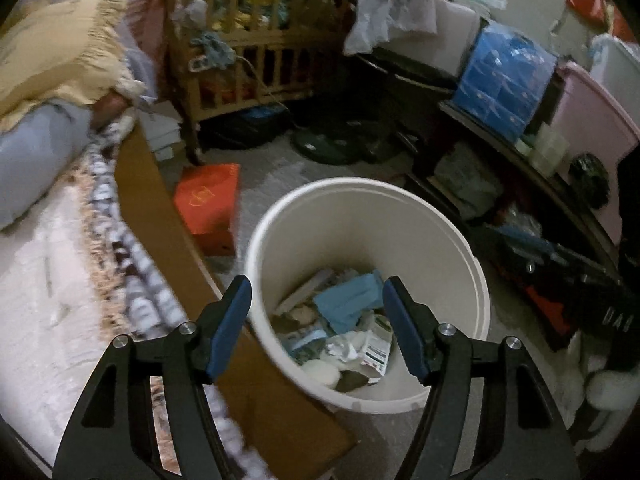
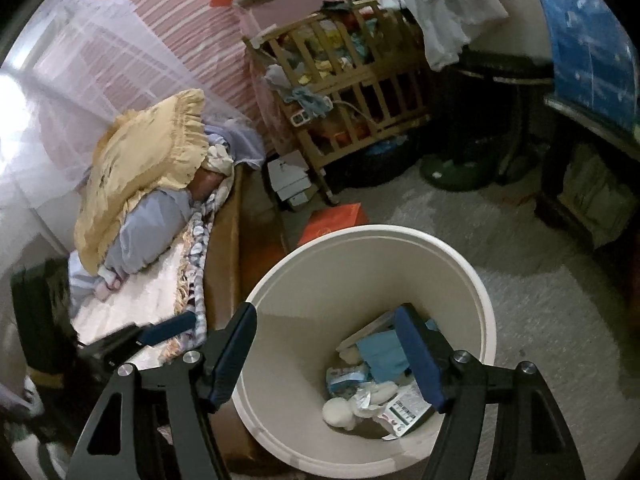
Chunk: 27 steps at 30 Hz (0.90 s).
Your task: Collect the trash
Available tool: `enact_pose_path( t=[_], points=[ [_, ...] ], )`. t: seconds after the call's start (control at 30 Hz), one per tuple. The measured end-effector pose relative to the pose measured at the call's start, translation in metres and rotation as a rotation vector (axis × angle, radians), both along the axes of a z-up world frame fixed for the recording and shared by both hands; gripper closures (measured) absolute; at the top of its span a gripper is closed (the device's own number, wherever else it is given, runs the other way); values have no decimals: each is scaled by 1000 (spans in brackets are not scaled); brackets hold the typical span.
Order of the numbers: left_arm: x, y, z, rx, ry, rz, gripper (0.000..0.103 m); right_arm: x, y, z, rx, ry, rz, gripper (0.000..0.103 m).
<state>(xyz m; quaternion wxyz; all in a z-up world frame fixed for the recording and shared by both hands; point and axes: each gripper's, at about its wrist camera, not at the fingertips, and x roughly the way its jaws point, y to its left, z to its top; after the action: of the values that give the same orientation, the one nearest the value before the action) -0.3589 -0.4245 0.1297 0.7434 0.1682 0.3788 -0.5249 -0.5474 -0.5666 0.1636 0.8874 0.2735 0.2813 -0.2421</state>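
A white round bin (image 1: 280, 216) stands on the carpet beside the bed; it also shows in the right wrist view (image 2: 320, 264). Inside lie trash pieces: a blue cloth-like item (image 1: 348, 304), crumpled white paper (image 1: 344, 350) and a small printed carton (image 1: 378, 350). The same blue item (image 2: 380, 354) and carton (image 2: 404, 412) show in the right wrist view. My left gripper (image 1: 318, 326) is open and empty above the bin. My right gripper (image 2: 330, 354) is open and empty above the bin. A blue-tipped finger of the left gripper (image 2: 168, 330) shows over the bed edge.
A bed (image 2: 132, 304) with a yellow frilled pillow (image 2: 148, 164) lies left of the bin. A wooden crib (image 1: 248, 52) full of clothes stands at the back. An orange box (image 1: 208, 204) lies on the floor. A cluttered dark shelf (image 1: 520, 184) stands on the right.
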Motion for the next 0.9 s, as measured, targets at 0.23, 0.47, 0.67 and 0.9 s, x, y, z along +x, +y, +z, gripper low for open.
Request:
enact_pose_path(
  t=[0.23, 0.47, 0.67, 0.9],
  points=[
    [7, 33, 26, -45, -98, 93, 36, 11, 34, 14, -117, 7, 1, 34],
    [8, 65, 51, -111, -183, 162, 36, 19, 66, 34, -227, -16, 21, 34],
    [13, 88, 64, -156, -210, 216, 36, 18, 88, 51, -295, -49, 19, 34],
    [10, 106, 73, -178, -249, 239, 36, 23, 101, 56, -324, -42, 25, 34]
  ],
)
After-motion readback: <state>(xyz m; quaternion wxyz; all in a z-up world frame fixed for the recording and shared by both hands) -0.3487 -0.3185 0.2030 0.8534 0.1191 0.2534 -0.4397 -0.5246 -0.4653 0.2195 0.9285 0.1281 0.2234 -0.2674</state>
